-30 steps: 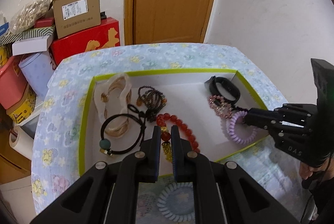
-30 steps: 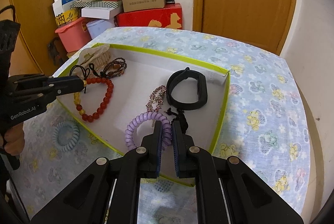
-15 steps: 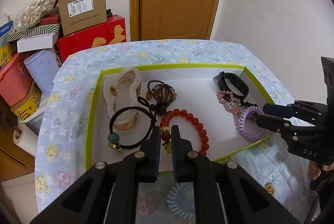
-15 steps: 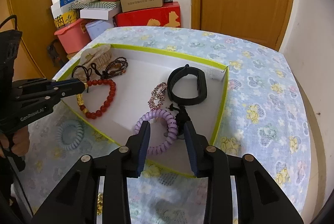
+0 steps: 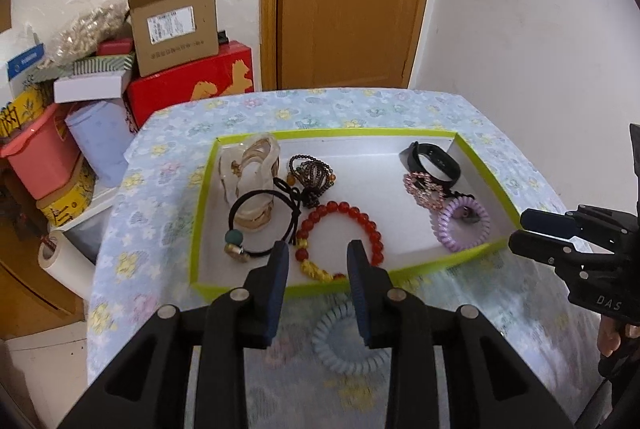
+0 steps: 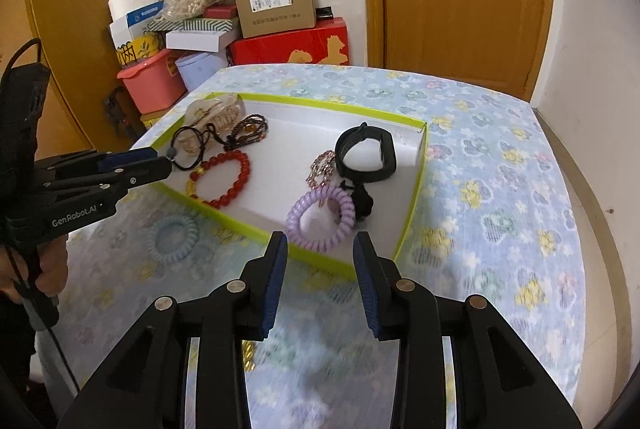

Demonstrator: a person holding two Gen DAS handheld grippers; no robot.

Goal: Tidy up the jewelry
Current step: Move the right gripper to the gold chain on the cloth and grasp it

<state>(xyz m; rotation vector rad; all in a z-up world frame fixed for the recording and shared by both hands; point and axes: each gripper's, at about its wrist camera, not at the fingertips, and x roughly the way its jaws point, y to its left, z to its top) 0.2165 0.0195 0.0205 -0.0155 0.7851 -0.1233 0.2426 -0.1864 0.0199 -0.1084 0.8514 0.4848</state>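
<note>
A white tray with a green rim point(image 5: 400, 133) holds a red bead bracelet point(image 5: 360, 217), a purple spiral hair tie point(image 5: 464, 225), a black band point(image 5: 432, 159), a pink rhinestone piece point(image 5: 424, 189) and a black hair tie with a teal bead point(image 5: 260, 217). My left gripper point(image 5: 318, 253) hovers at the tray's near rim, its jaws opening and nothing pressed between them. My right gripper point(image 6: 320, 241) is open just short of the purple spiral hair tie point(image 6: 322, 225), holding nothing. A pale blue spiral hair tie point(image 5: 348, 341) lies on the cloth outside the tray.
The table wears a flowered blue cloth point(image 6: 500, 189). A small gold piece point(image 6: 248, 353) lies on it below my right gripper. Stacked boxes point(image 5: 176, 25), a pink bin point(image 5: 40, 157) and a tape roll point(image 5: 60, 257) crowd the left. A brown door point(image 5: 348, 1) stands behind.
Both grippers went from shut to open and drew back from the tray. The red bracelet and the purple hair tie stayed lying in the tray.
</note>
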